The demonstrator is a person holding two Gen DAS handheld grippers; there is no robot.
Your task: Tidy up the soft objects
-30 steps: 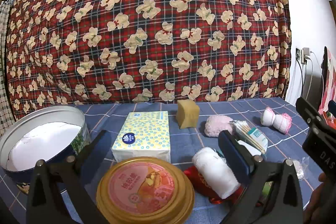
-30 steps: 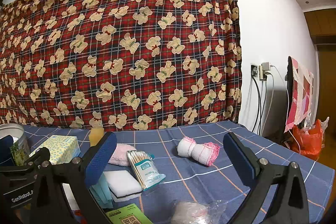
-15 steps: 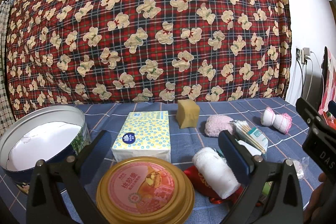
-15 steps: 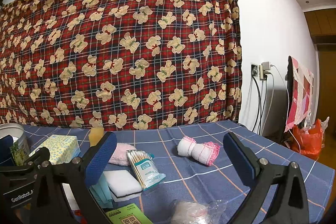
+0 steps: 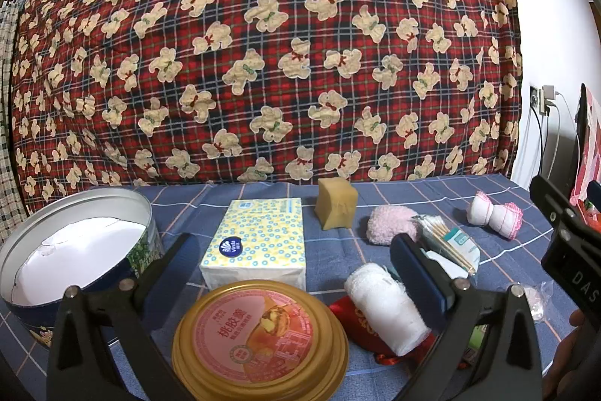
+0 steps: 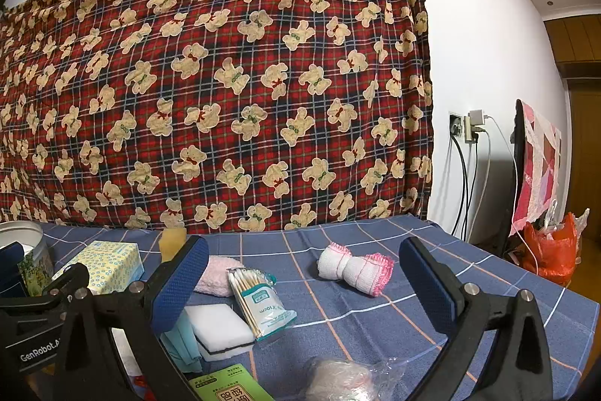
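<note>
Clutter covers the blue checked cloth in front of me. From my left tongs I see a gold-lidded tub nearest, between the fingers, with the tissue pack just behind it and the open tin off to the left. A white gauze roll lies on a red pouch just inside my right-hand finger. Farther back sit a yellow sponge, a pink puff and a pack of cotton swabs.

From my right tongs the swabs lie between the fingers, beside a white foam block and a teal cloth. A pink-edged towel roll lies beyond, apart from the rest. A crumpled plastic bag sits at the near edge, by a green packet.

Both tongs stand wide apart, holding nothing and touching nothing.
</note>
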